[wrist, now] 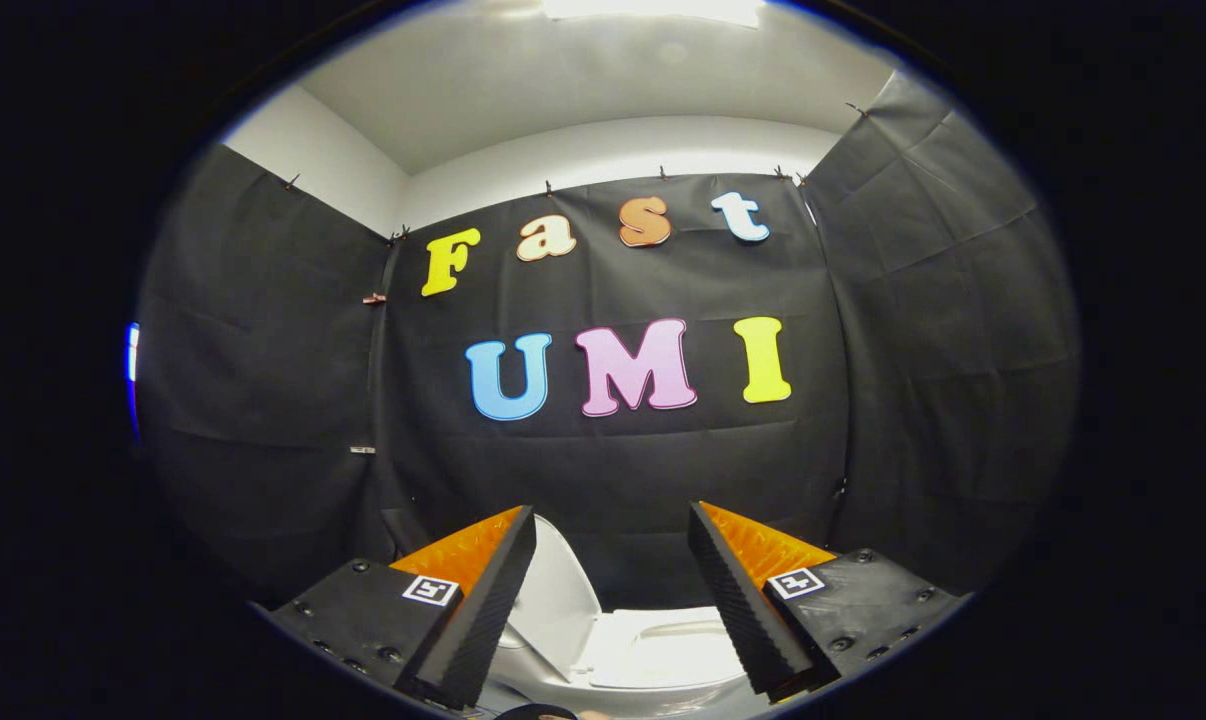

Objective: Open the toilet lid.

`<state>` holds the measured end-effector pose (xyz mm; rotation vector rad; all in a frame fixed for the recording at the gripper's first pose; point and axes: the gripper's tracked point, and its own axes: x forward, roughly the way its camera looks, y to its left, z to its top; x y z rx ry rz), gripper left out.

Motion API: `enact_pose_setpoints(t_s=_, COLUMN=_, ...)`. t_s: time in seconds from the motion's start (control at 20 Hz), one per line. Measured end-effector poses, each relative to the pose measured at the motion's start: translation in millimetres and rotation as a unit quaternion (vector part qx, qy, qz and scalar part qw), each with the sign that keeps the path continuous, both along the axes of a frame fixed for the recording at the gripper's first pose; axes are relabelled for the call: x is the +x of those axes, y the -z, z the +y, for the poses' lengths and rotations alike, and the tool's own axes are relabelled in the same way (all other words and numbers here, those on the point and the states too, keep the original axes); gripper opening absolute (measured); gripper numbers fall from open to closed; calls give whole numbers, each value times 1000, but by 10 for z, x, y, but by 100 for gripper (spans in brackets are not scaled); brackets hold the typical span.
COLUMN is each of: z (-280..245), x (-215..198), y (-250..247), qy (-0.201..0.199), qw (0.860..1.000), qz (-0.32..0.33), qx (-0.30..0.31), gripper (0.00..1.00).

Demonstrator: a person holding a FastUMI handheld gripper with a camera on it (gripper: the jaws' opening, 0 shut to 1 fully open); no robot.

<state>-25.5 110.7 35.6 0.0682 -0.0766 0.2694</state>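
Two ribbed fingers (483, 590) of the gripper (611, 600) are seen spread wide apart, released, with nothing held between them. Between and just beyond the fingers the white toilet (653, 655) is seen from above. Its lid (555, 600) appears already raised, standing near upright just beside the left finger and leaning toward the black cloth wall (613, 460), while the seat and bowl lie exposed ahead of the right finger. Whether the lid is touched by the left finger cannot be told.

The step in hand is judged to be the finish of the lift and the release. To do it well, the lid should be checked to be past its balance point, so that it rests back and is not left to fall shut. The fingers are best kept open and drawn straight back, away from the lid's edge, so that it is not hooked and pulled forward. A slow retreat is advised.
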Motion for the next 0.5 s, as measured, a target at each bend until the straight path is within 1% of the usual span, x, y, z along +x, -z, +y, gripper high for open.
enact_pose_setpoints(t_s=0.3, z=22, x=23, y=0, qy=3, qw=1000, qz=1, qx=-5, gripper=98)
enact_pose_setpoints(t_s=0.5, z=25, x=35, y=14, qy=4, qw=1000, qz=3, qx=-6, gripper=98)
